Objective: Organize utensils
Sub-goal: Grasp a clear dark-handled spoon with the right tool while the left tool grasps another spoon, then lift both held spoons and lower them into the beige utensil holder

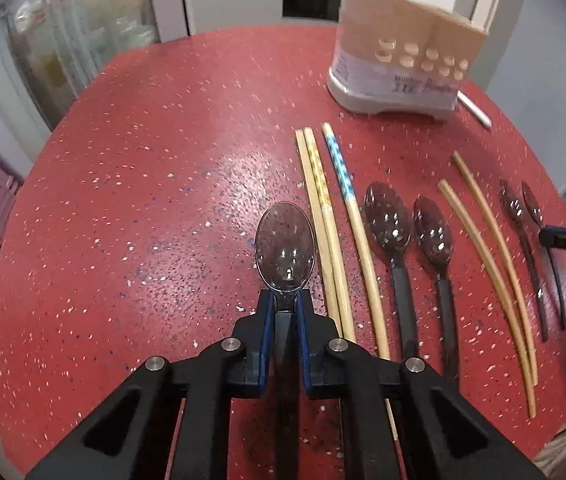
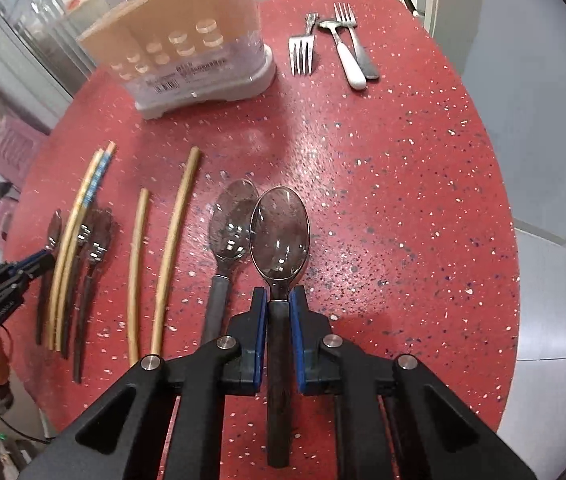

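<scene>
Each claw is clamped on the neck of a clear plastic spoon: the left claw (image 1: 283,300) holds one spoon (image 1: 285,242) at 12 o'clock of its fingers, just left of the chopsticks (image 1: 325,220); the right claw (image 2: 279,300) holds another spoon (image 2: 279,234) beside a lying spoon (image 2: 231,224). My judgement: keep each bowl level and lower it parallel to its neighbours. The utensil holder (image 2: 187,48), at 11 o'clock in the right view, on the red worktop (image 2: 383,184), bears a barcode label; its print is unreadable.
</scene>
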